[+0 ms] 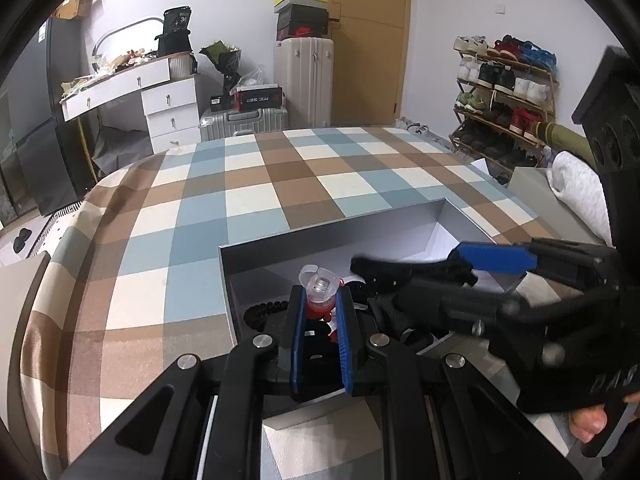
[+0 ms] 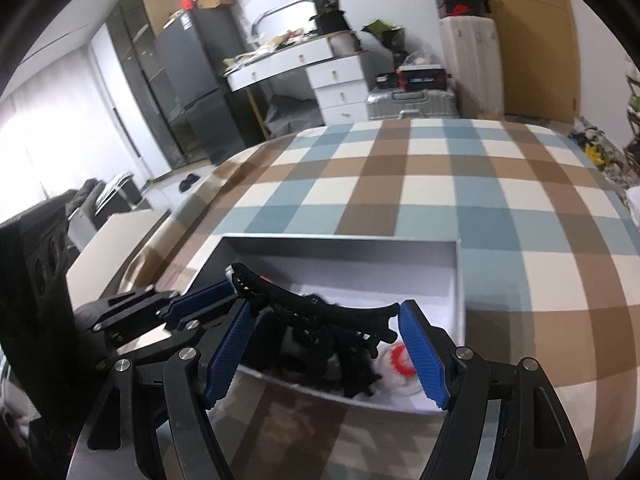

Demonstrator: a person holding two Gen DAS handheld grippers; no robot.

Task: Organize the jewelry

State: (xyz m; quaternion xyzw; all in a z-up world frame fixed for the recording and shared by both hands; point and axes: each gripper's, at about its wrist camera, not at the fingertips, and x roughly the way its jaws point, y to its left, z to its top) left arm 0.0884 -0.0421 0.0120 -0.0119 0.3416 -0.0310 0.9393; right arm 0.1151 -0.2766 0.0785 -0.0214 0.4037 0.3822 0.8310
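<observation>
A grey open box [image 1: 344, 226] [image 2: 348, 240] lies on the checked bedspread and holds black beads [image 1: 262, 312], black hair pieces and a red and white item [image 2: 400, 360]. My left gripper [image 1: 320, 304] is shut on a small red and clear plastic piece [image 1: 319, 290] over the box's near left part. My right gripper [image 2: 326, 316] [image 1: 476, 264] holds a long black hair claw clip [image 2: 316, 312] [image 1: 400, 270] crosswise between its blue pads, above the box. The left gripper's fingers [image 2: 200, 300] show at the left in the right wrist view.
The checked bedspread [image 1: 280, 184] stretches beyond the box. A white dresser [image 1: 160, 96], suitcases [image 1: 304, 76] and a shoe rack [image 1: 508, 96] stand behind the bed. A grey lid or panel [image 1: 532, 188] and white cloth [image 1: 576, 196] lie at the right.
</observation>
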